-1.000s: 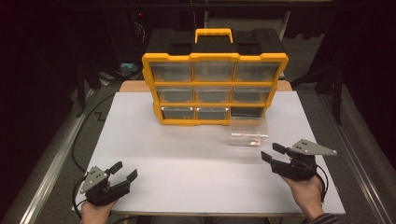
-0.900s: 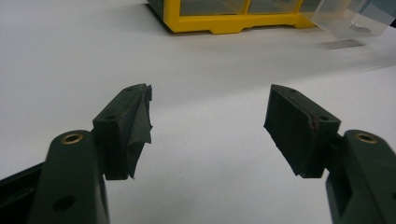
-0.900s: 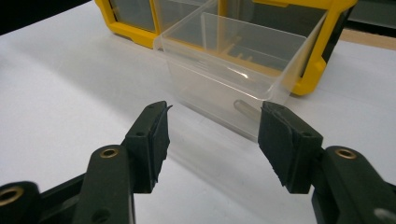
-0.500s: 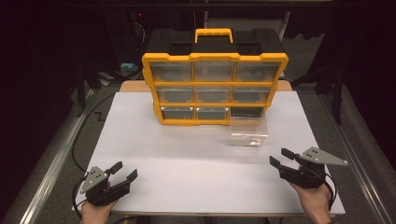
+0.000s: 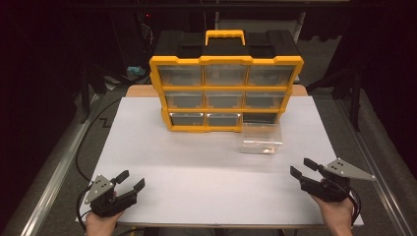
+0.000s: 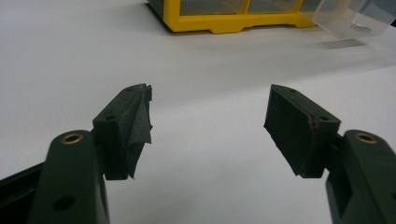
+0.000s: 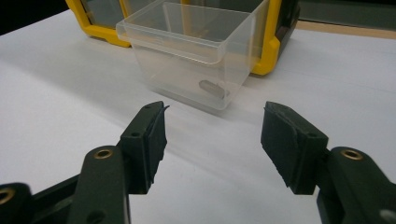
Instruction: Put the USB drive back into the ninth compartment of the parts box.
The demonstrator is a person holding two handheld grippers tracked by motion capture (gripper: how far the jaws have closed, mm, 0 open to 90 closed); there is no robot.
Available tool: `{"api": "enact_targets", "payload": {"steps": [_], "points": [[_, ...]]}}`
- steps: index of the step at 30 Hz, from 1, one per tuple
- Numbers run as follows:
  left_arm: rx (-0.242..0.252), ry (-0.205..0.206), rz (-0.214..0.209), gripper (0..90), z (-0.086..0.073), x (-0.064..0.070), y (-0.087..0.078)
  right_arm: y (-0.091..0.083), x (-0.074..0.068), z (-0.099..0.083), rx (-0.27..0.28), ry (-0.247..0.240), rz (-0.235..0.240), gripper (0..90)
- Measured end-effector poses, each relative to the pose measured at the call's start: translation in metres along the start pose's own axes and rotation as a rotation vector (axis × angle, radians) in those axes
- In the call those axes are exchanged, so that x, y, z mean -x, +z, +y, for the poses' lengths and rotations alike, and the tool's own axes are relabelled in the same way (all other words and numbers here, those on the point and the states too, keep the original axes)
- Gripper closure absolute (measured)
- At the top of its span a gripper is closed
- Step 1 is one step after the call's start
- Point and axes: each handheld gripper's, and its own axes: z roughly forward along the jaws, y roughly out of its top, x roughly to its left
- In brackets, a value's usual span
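Drawer [image 5: 261, 138] sits on the table [image 5: 196, 167] just before the cabinet [image 5: 226, 81], bare table all round. Left tongs [image 5: 129, 180] and right tongs [image 5: 302, 167] gape wide, empty; right has drawn back toward the near edge.

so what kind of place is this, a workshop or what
Probably a lab or workshop bench set up for recording: a white-topped table in a dark room, a yellow parts organiser with a clear drawer pulled out, and metal rails beside the table.
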Motion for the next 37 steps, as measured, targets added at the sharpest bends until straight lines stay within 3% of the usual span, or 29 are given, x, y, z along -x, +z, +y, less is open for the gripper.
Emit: {"api": "enact_targets", "payload": {"steps": [8, 37], "points": [[0.002, 0.000, 0.000, 32.4, 0.000, 0.000, 0.000, -0.002, 0.005, -0.011, 0.009, 0.013, -0.021, 37.7], [0.009, -0.003, 0.003, 32.4, 0.000, 0.000, -0.002, -0.013, 0.015, -0.054, 0.045, 0.093, -0.032, 31.2]]}}
